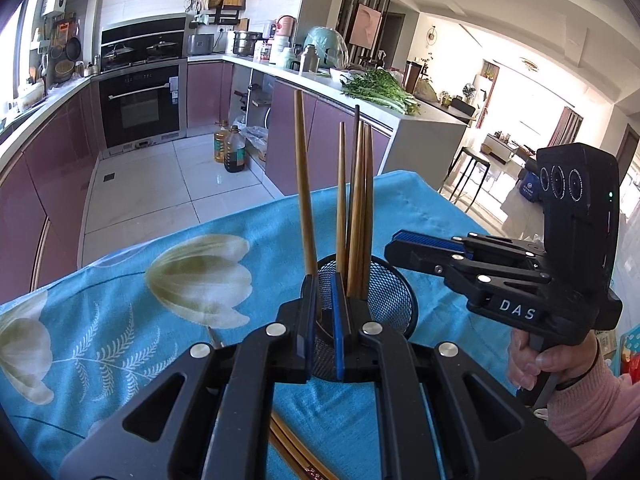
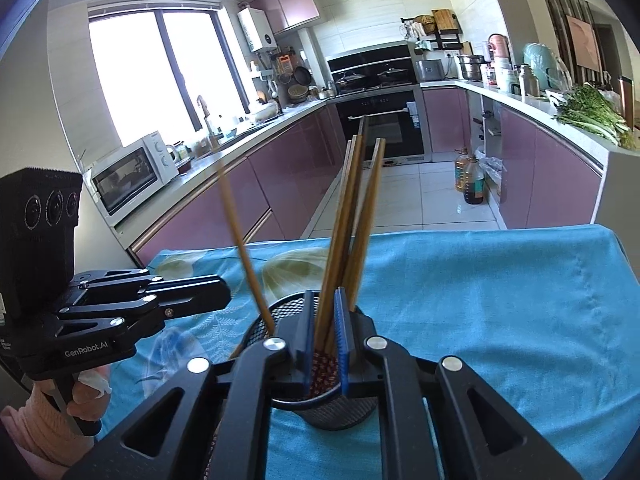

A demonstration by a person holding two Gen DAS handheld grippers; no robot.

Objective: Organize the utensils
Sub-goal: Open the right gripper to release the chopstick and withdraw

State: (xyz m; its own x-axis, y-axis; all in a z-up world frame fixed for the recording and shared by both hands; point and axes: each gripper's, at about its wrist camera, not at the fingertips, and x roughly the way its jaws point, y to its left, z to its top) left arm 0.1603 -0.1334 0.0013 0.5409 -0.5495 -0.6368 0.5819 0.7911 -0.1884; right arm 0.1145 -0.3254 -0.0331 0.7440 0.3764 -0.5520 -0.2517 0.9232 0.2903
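A black mesh holder [image 1: 386, 294] [image 2: 340, 416] stands on the blue flowered tablecloth [image 1: 120, 320] with several wooden chopsticks [image 1: 360, 200] [image 2: 348, 220] upright in it. My left gripper [image 1: 323, 280] [image 2: 224, 296] is shut on one more chopstick [image 1: 302, 160] [image 2: 240, 240], held steeply, its lower end at the holder's rim. My right gripper [image 2: 324, 294] [image 1: 394, 242] hovers just beside the holder. Its jaws stand a little apart and the bundle shows through the gap beyond the tips, with nothing pressed between the pads. More chopsticks [image 1: 292, 452] lie flat on the cloth below my left gripper.
The table's far edge [image 2: 440, 236] drops to a tiled kitchen floor with oil bottles [image 1: 230, 148]. Purple cabinets and counters ring the room, and a stool [image 1: 468, 176] stands past the right corner. A hand in a pink sleeve [image 1: 580, 392] holds the right gripper.
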